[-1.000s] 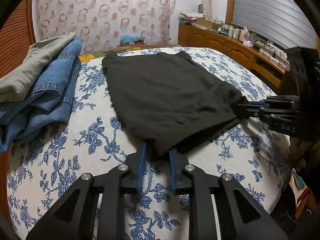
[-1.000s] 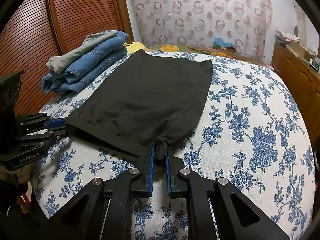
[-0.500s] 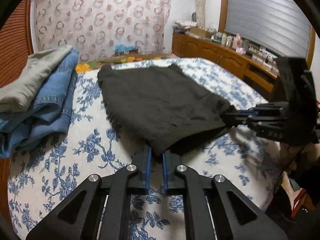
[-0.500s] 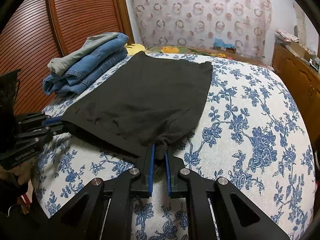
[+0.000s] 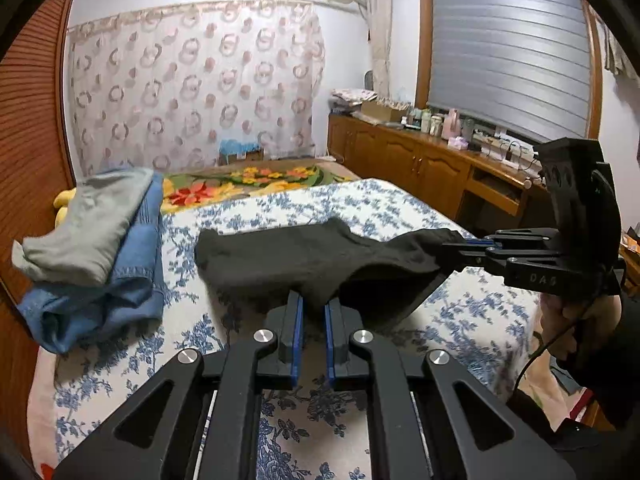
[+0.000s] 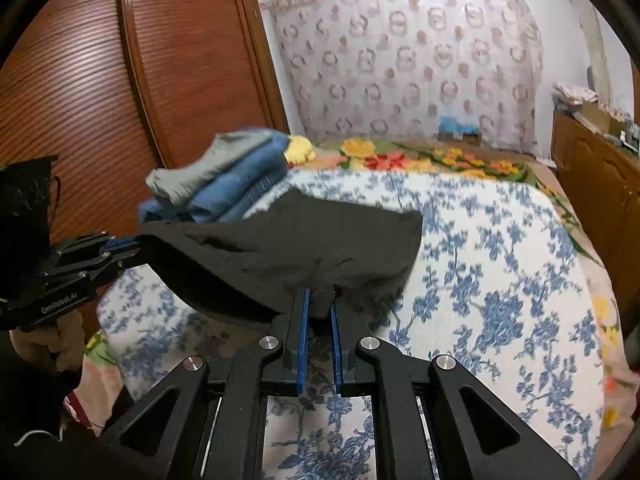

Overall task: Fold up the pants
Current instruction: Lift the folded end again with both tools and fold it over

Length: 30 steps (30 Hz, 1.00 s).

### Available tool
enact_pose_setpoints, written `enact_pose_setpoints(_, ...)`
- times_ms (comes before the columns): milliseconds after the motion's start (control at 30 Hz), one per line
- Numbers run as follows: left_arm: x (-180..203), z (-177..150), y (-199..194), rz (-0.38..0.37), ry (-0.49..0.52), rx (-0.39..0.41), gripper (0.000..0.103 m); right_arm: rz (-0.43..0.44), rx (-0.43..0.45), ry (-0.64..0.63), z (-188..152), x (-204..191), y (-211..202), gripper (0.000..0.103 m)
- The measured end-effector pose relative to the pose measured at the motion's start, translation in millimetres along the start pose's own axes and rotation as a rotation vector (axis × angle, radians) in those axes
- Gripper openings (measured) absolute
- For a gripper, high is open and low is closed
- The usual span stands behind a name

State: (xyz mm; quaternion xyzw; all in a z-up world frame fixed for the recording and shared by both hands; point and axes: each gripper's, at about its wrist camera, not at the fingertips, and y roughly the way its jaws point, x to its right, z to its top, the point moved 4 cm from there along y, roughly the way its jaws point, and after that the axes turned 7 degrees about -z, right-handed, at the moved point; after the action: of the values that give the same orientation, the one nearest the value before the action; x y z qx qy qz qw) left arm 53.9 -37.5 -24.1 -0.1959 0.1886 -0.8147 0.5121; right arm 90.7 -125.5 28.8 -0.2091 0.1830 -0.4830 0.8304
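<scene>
Two claws pinch one near edge of the black pants [image 5: 320,258]. The left claw [image 5: 313,320] has its blue-lined fingers nearly together, clamped on a bunched corner of the cloth; the right claw [image 6: 319,312] is narrowed the same way on the other corner. Between them the near edge is raised off the bed [image 5: 472,312] and sags in a shallow curve, casting a shadow on the floral cover, while the far edge of the pants lies on the mattress.

To the left, a stack of folded jeans [image 5: 132,276] topped by a grey garment [image 5: 88,228] sits near the pants but apart from them, against the wooden wardrobe doors [image 6: 120,80]. Bare bedcover stretches beyond the far edge and out to the right, towards the wooden cabinets [image 5: 420,164].

Both claws are held roughly level, side by side over the bed's near edge, pointing across it.
</scene>
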Motion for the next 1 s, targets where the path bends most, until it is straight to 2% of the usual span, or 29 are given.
enact_pose_setpoints(667,25.2,25.0,-51.5,-0.027,0.057,0.101,0.010,0.015,0.127,-0.050,7.4,-10.6,-73.6,0.009)
enact_pose_setpoints(833,21.1,15.1,-33.4,-0.027,0.057,0.036,0.010,0.003,0.088,-0.052,1.1,-7.6,-60.9,0.009)
enact_pose_setpoints(1000,7.5,0.2,-4.4,-0.013,0.023,-0.039,0.010,-0.025,0.016,-0.053,-4.4,-5.0,-28.5,0.009)
